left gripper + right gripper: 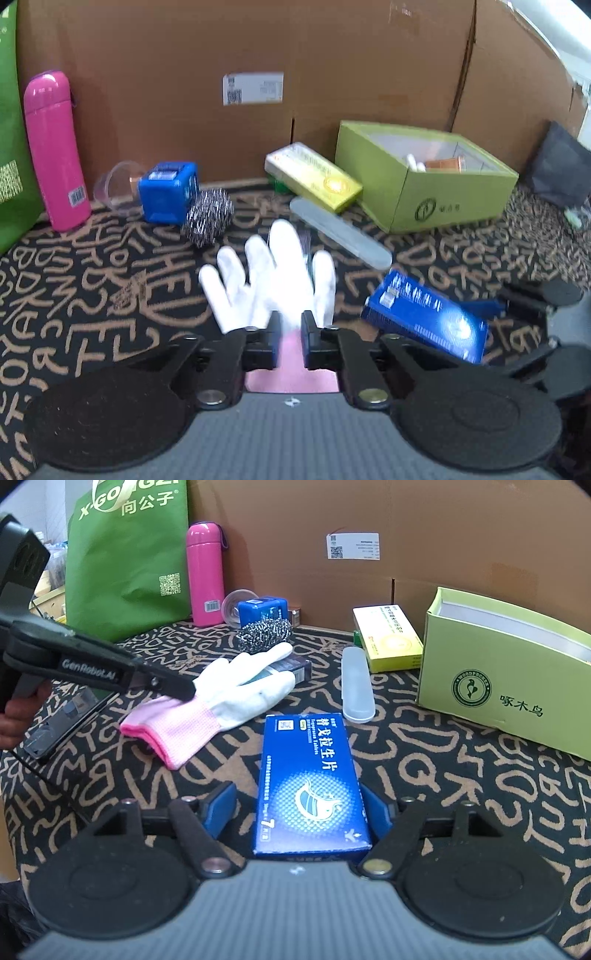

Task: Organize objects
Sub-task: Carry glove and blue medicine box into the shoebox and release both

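Two grippers logged. Left gripper (289, 334): fingers closed on the pink cuff of a white glove (269, 273), which lies on the patterned worktop (92, 295). Right gripper (299, 808): fingers spread, a blue medicine box (310, 779) between them; contact cannot be told. Right view alone shows a dark box (291, 668) under the glove's fingertips. Left view alone shows the contents of the green box (454, 199).

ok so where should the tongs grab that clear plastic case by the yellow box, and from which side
Grip the clear plastic case across its narrow width near the middle, coming from above. It lies flat on the patterned cloth, long and slim, with bare cloth along both long sides. The yellow box crowds only its far end.
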`<control>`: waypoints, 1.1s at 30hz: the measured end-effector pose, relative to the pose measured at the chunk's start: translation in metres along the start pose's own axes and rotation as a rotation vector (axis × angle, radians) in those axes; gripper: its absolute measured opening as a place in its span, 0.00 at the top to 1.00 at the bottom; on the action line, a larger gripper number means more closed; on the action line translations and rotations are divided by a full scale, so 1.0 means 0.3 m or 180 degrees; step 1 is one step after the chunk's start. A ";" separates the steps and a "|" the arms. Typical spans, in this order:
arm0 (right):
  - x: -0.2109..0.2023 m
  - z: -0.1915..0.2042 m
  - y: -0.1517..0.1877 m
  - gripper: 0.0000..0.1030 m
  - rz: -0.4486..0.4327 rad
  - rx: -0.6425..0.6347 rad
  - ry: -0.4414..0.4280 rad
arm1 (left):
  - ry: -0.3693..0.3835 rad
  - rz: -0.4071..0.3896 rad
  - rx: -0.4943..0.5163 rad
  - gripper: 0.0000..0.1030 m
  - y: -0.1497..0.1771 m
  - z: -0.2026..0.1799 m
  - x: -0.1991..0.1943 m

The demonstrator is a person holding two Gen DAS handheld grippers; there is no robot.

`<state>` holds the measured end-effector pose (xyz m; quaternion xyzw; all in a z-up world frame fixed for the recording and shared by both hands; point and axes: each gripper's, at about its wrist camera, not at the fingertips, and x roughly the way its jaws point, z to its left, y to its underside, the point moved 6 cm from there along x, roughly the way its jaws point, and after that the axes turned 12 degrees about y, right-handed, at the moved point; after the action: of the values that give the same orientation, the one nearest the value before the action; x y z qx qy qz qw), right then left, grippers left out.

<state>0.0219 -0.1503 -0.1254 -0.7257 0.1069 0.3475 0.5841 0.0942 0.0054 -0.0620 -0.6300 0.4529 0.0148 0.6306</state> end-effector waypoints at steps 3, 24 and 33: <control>0.000 0.000 0.000 0.29 0.0001 0.0008 -0.0001 | -0.0062 -0.0102 0.0006 0.41 -0.025 0.000 0.017; 0.029 0.008 -0.025 0.47 -0.0067 -0.0061 -0.0011 | 0.0309 -0.0264 -0.0010 0.97 -0.167 -0.027 -0.059; -0.152 -0.199 -0.165 0.47 -0.0640 0.0199 0.0382 | 0.0677 -0.0561 0.0329 0.97 -0.361 -0.202 -0.023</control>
<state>0.0388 -0.2020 -0.0539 -0.7337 0.0791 0.2395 0.6309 0.1204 -0.0621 0.0390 -0.6320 0.4602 -0.1308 0.6096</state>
